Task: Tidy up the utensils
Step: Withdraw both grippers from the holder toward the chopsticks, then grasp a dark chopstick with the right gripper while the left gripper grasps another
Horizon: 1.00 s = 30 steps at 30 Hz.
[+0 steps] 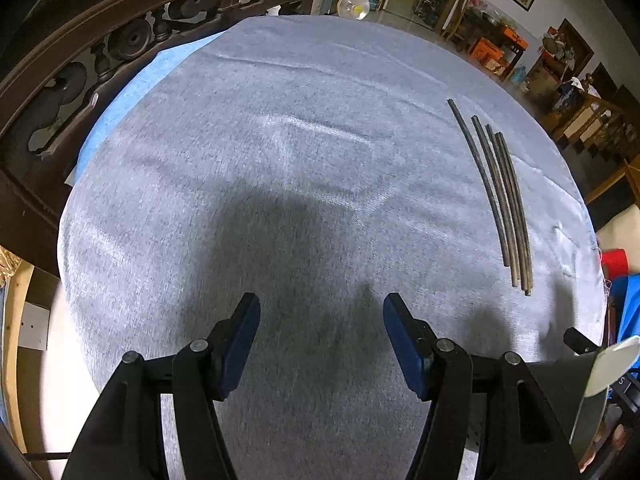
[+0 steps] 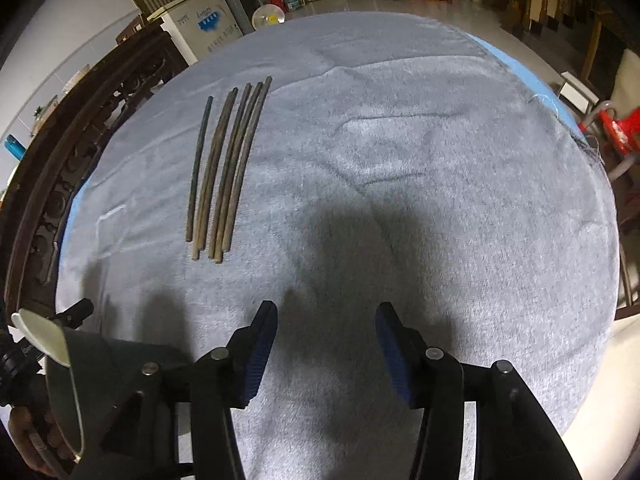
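Right tool (image 2: pixel 326 316) empty, chopsticks (image 2: pixel 224 172) ahead-left

**Chopsticks between my two hands**

On the cloth-covered bench (image 1: pixel 280 160) the chopsticks (image 2: pixel 224 168) lie side by side, running away from me. They sit right of my left fingers (image 1: pixel 244 340) and left of my right fingers (image 2: pixel 262 344), ahead of both.

Both wrist cams look steeply down, close over the grey cloth (image 1: pixel 304 128). Shared: the chopsticks (image 1: pixel 500 200), right of frame in L view, upper left in R view (image 2: pixel 224 168).
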Available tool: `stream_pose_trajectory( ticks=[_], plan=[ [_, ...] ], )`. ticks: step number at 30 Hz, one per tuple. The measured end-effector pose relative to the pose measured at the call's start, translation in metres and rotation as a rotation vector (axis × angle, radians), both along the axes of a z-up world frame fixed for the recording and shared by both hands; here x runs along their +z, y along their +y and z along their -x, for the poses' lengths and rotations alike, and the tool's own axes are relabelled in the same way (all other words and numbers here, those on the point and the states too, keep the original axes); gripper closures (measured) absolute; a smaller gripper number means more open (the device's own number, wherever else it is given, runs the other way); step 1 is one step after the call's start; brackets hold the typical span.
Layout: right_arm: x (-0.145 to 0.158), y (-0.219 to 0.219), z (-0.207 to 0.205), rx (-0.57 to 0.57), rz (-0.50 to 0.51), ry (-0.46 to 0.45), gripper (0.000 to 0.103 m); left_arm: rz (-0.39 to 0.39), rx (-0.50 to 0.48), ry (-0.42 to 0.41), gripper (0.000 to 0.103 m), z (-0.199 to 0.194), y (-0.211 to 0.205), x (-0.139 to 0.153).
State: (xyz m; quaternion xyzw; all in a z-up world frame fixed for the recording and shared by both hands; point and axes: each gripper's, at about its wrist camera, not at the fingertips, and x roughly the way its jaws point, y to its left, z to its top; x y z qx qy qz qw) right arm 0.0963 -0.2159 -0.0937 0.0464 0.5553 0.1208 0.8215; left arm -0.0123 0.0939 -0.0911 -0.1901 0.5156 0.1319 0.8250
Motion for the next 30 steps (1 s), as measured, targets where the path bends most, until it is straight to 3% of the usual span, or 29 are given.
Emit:
stream_pose_trajectory(
  ticks=[11, 21, 24, 26, 30],
  plan=[
    [-0.001, 0.007, -0.021, 0.010, 0.064, -0.021, 0.048, -0.047, -0.013, 0.011, 0.038, -0.023, 0.002, -0.011],
    [0.000, 0.021, -0.071, 0.064, -0.027, 0.052, 0.048, -0.060, -0.019, 0.011, 0.038, -0.044, 0.013, -0.017],
    [0.003, 0.032, -0.093, 0.079, -0.054, 0.071, 0.051, -0.061, -0.019, 0.011, 0.038, -0.049, 0.016, -0.018],
    [0.001, 0.040, -0.111, 0.083, -0.077, 0.100, 0.061, -0.063, -0.023, 0.011, 0.038, -0.052, 0.018, -0.018],
    [-0.002, 0.062, -0.144, 0.091, -0.090, 0.140, 0.065, -0.064, -0.028, 0.012, 0.038, -0.062, 0.024, -0.018]
  ],
)
